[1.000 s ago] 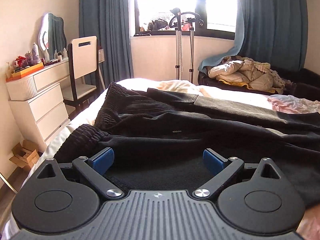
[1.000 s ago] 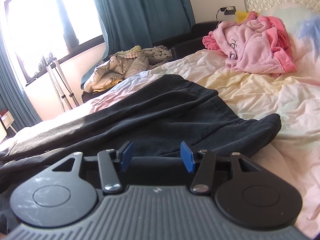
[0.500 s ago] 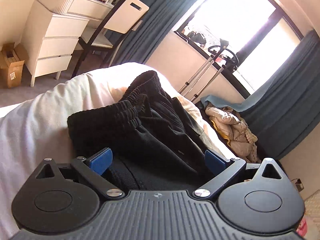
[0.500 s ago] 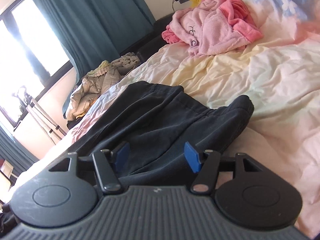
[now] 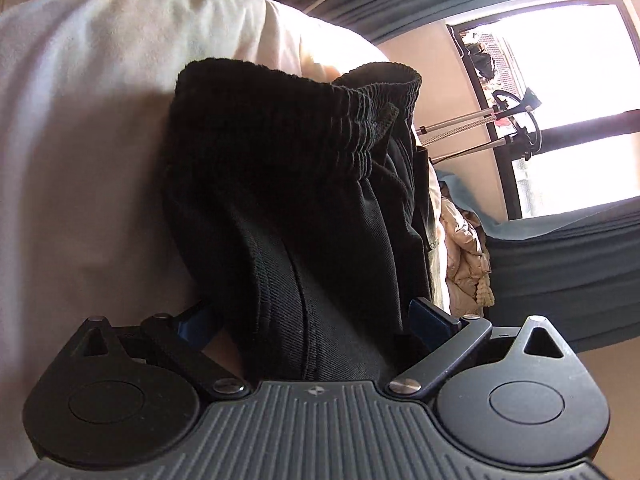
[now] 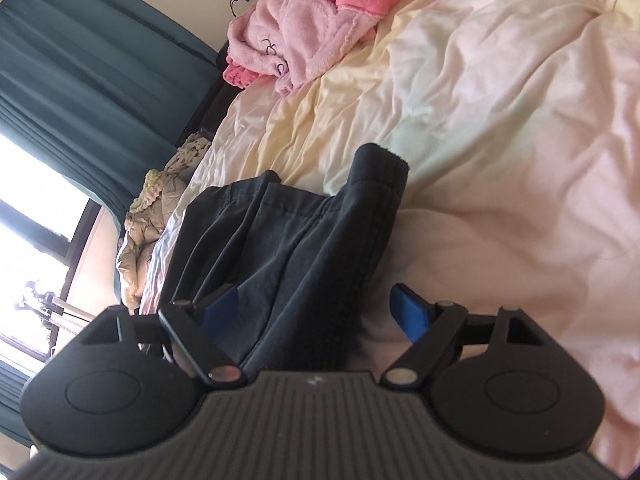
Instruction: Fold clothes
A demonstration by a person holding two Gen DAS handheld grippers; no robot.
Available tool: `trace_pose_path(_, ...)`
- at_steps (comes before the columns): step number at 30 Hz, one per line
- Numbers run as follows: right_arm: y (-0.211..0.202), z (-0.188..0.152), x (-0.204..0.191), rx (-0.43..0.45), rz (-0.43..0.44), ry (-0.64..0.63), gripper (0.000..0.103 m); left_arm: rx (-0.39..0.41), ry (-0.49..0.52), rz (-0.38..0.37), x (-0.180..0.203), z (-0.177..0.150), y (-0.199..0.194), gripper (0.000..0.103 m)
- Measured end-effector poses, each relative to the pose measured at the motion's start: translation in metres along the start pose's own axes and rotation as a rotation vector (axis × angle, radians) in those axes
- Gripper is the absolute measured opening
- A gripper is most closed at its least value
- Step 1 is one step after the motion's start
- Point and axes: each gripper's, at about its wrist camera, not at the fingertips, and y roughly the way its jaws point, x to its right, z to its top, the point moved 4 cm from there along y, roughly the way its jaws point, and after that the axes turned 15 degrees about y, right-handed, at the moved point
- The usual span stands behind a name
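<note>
So the folding has hardly started. The black pants (image 5: pixel 304 208) lie long across the bed (image 5: pixel 80 140), not yet folded over, and each gripper sits at one end of them.

The left gripper (image 5: pixel 316 322) has its blue fingers wide apart, with the waist end of the pants running between them — the stretchy waistband (image 5: pixel 360 96) shows toward 12 o'clock. The fingers do not pinch the cloth yet.

The right gripper (image 6: pixel 316 308) is wide apart too. The leg ends (image 6: pixel 376 176) of the pants pass between its fingers and point up toward 12 o'clock, with no squeeze on them.

I think the next job is to close on both ends and bring one end over to the other.

A pink robe (image 6: pixel 304 24) lies at 11 o'clock in the right view — it has a small dark mark stitched on it, too small to read. No other words or brand names show.
</note>
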Motion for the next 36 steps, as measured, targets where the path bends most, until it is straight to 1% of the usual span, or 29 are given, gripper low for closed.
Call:
trace_pose_path(1, 0.005, -0.003, 0.0, -0.013, 0.008, 0.006, 0.084, -0.013, -0.015, -0.015, -0.002, -0.001, 0.007, 0.097)
trace_pose_path(2, 0.011, -0.005, 0.0, -0.025, 0.013, 0.017, 0.084, -0.013, -0.016, -0.014, -0.002, -0.001, 0.01, 0.097)
trace_pose_path(3, 0.016, -0.007, 0.0, -0.036, 0.019, 0.028, 0.084, -0.002, -0.008, -0.009, -0.002, 0.0, 0.013, 0.097)
trace_pose_path(5, 0.022, -0.007, 0.002, -0.023, 0.03, 0.051, 0.084, 0.031, 0.011, -0.019, -0.001, 0.004, 0.015, 0.096)
trace_pose_path(7, 0.026, -0.005, 0.001, -0.009, 0.068, 0.06, 0.083, 0.069, 0.012, -0.031, -0.001, 0.007, 0.015, 0.094)
trace_pose_path(8, 0.028, -0.003, 0.0, 0.001, 0.083, 0.055, 0.083, 0.088, 0.031, -0.032, -0.001, 0.011, 0.015, 0.093)
trace_pose_path(9, 0.029, -0.003, 0.0, 0.013, 0.09, 0.047, 0.082, 0.123, 0.072, -0.01, -0.001, 0.015, 0.015, 0.09)
trace_pose_path(10, 0.029, -0.004, 0.0, 0.026, 0.094, 0.04, 0.08, 0.151, 0.094, 0.014, -0.003, 0.019, 0.015, 0.084)
trace_pose_path(11, 0.029, -0.005, -0.001, 0.039, 0.099, 0.033, 0.078, 0.171, 0.098, 0.03, -0.006, 0.022, 0.016, 0.082)
trace_pose_path(12, 0.03, -0.006, -0.001, 0.046, 0.101, 0.029, 0.078, 0.171, 0.078, 0.014, -0.009, 0.023, 0.017, 0.08)
trace_pose_path(13, 0.03, -0.006, -0.001, 0.05, 0.101, 0.026, 0.078, 0.172, 0.06, -0.002, -0.011, 0.023, 0.018, 0.08)
trace_pose_path(15, 0.032, -0.005, -0.002, 0.056, 0.123, 0.038, 0.078, 0.165, 0.053, -0.05, -0.008, 0.021, 0.018, 0.08)
trace_pose_path(16, 0.035, -0.005, -0.002, 0.056, 0.129, 0.044, 0.078, 0.151, 0.063, -0.061, -0.007, 0.02, 0.019, 0.08)
trace_pose_path(18, 0.041, -0.004, -0.002, 0.056, 0.131, 0.049, 0.077, 0.121, 0.124, -0.036, -0.001, 0.017, 0.024, 0.08)
trace_pose_path(19, 0.045, -0.004, -0.002, 0.056, 0.132, 0.052, 0.074, 0.105, 0.171, -0.015, 0.001, 0.016, 0.027, 0.08)
trace_pose_path(21, 0.052, -0.007, -0.003, 0.05, 0.112, 0.019, 0.066, 0.099, 0.248, 0.043, 0.008, 0.012, 0.03, 0.078)
trace_pose_path(22, 0.055, -0.009, -0.003, 0.053, 0.097, -0.002, 0.057, 0.096, 0.286, 0.072, 0.011, 0.01, 0.031, 0.071)
trace_pose_path(23, 0.056, -0.009, -0.003, 0.053, 0.088, -0.004, 0.045, 0.098, 0.283, 0.091, 0.013, 0.009, 0.03, 0.069)
trace_pose_path(24, 0.058, -0.008, -0.001, 0.053, 0.083, 0.004, 0.038, 0.1, 0.279, 0.11, 0.014, 0.008, 0.028, 0.061)
trace_pose_path(25, 0.057, -0.007, 0.0, 0.054, 0.085, 0.015, 0.023, 0.105, 0.275, 0.137, 0.015, 0.007, 0.025, 0.048)
trace_pose_path(26, 0.056, -0.006, 0.001, 0.055, 0.091, 0.028, 0.012, 0.111, 0.266, 0.16, 0.018, 0.007, 0.022, 0.04)
trace_pose_path(27, 0.055, -0.004, 0.003, 0.056, 0.097, 0.041, 0.012, 0.12, 0.252, 0.153, 0.018, 0.007, 0.018, 0.027)
trace_pose_path(28, 0.053, -0.003, 0.004, 0.057, 0.103, 0.054, 0.009, 0.129, 0.237, 0.147, 0.019, 0.008, 0.014, 0.017)
trace_pose_path(30, 0.051, 0.0, 0.006, 0.06, 0.115, 0.079, 0.006, 0.178, 0.211, 0.095, 0.026, 0.009, -0.001, 0.012)
trace_pose_path(31, 0.047, 0.001, 0.006, 0.062, 0.124, 0.089, 0.004, 0.204, 0.229, 0.094, 0.033, 0.008, -0.009, 0.009)
trace_pose_path(34, 0.032, 0.005, 0.004, 0.065, 0.16, 0.123, 0.004, 0.291, 0.277, 0.087, 0.061, 0.008, -0.03, 0.007)
trace_pose_path(36, 0.019, 0.008, -0.001, 0.08, 0.161, 0.06, 0.003, 0.328, 0.263, 0.059, 0.073, 0.005, -0.046, 0.007)
